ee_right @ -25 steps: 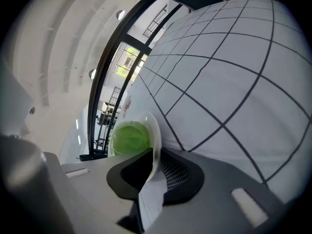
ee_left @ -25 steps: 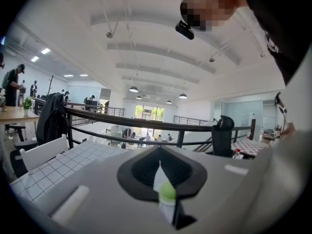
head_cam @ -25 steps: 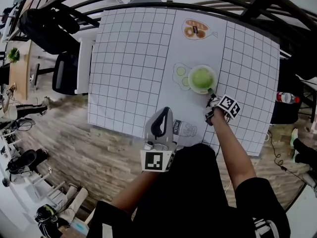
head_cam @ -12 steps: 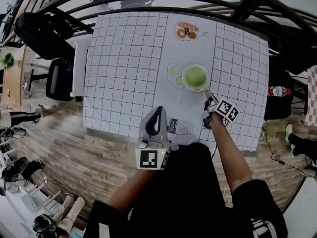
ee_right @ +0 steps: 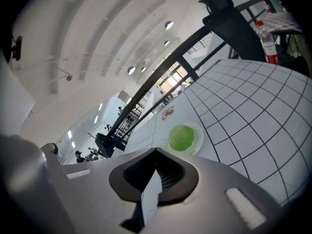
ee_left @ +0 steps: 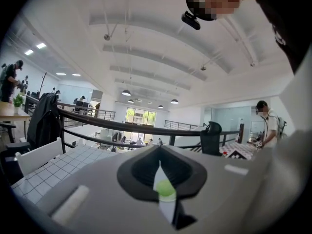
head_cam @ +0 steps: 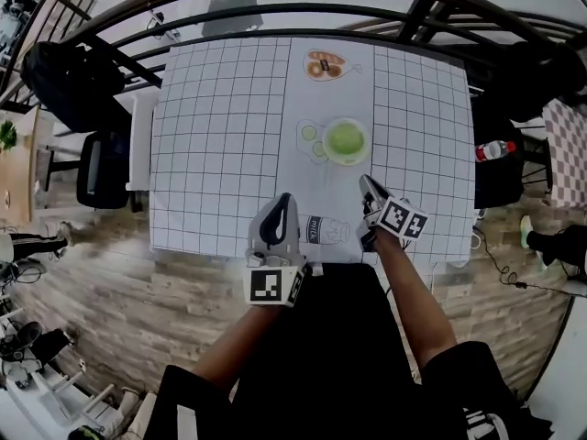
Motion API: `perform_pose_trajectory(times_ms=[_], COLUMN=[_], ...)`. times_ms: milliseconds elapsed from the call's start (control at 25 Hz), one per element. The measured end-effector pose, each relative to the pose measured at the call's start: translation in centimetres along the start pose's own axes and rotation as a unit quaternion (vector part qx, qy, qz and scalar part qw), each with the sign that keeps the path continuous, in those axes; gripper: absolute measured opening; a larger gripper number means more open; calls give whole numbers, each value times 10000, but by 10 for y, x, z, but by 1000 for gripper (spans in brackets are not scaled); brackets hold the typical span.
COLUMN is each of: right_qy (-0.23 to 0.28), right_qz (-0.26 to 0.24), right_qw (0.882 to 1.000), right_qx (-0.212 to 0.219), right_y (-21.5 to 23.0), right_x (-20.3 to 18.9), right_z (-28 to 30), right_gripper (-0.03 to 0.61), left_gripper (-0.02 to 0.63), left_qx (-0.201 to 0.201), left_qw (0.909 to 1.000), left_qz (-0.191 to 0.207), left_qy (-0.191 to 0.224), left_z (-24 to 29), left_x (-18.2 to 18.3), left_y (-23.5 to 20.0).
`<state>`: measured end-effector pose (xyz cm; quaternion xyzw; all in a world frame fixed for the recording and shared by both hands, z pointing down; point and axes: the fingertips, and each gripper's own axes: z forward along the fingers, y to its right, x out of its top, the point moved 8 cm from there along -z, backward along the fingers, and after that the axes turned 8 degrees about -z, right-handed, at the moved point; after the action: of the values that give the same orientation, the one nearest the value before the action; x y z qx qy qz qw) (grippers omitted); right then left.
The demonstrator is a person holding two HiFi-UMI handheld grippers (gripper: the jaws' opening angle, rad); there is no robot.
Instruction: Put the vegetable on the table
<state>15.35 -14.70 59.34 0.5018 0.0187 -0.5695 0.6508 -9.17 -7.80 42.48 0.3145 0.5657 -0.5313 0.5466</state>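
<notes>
Left gripper [head_cam: 285, 199] and right gripper [head_cam: 366, 181] closed, both apart from the vegetable [head_cam: 345, 139]

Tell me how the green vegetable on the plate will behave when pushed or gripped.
The green vegetable looks round, so it will probably roll if nudged. It lies on a shallow-looking white plate, whose rim might stop only a light push. Its domed surface may slip from narrow jaws.

green vegetable [head_cam: 345, 139], white black-gridded table [head_cam: 220, 136]

Bright even daylight, heavy fisheye distortion
</notes>
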Motion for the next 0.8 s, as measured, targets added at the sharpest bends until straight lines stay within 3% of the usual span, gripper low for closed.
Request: perform_pose_trajectory(times_ms=[240,480,800], right_qy=[276,565,836], right_qz=[-593,-1789,-2000], right_qw=[9979,9820,9749], right_qx=[-20,-213,-510], right_y=[-56,-121,-165], right_x=[-4,-13,-70], right_z=[-43,-77,-117], right_gripper=[-3,-3,-3], left_gripper=[8,8,8], left_qx=[-250,-650,-1164], left_qw=[9996,9978,9925], left_qz=[63,-65,-321], left_qy=[61,99,-180], left_z=[-22,-47,-90], left_x=[10,3,-28], left_y=[1,-3,0])
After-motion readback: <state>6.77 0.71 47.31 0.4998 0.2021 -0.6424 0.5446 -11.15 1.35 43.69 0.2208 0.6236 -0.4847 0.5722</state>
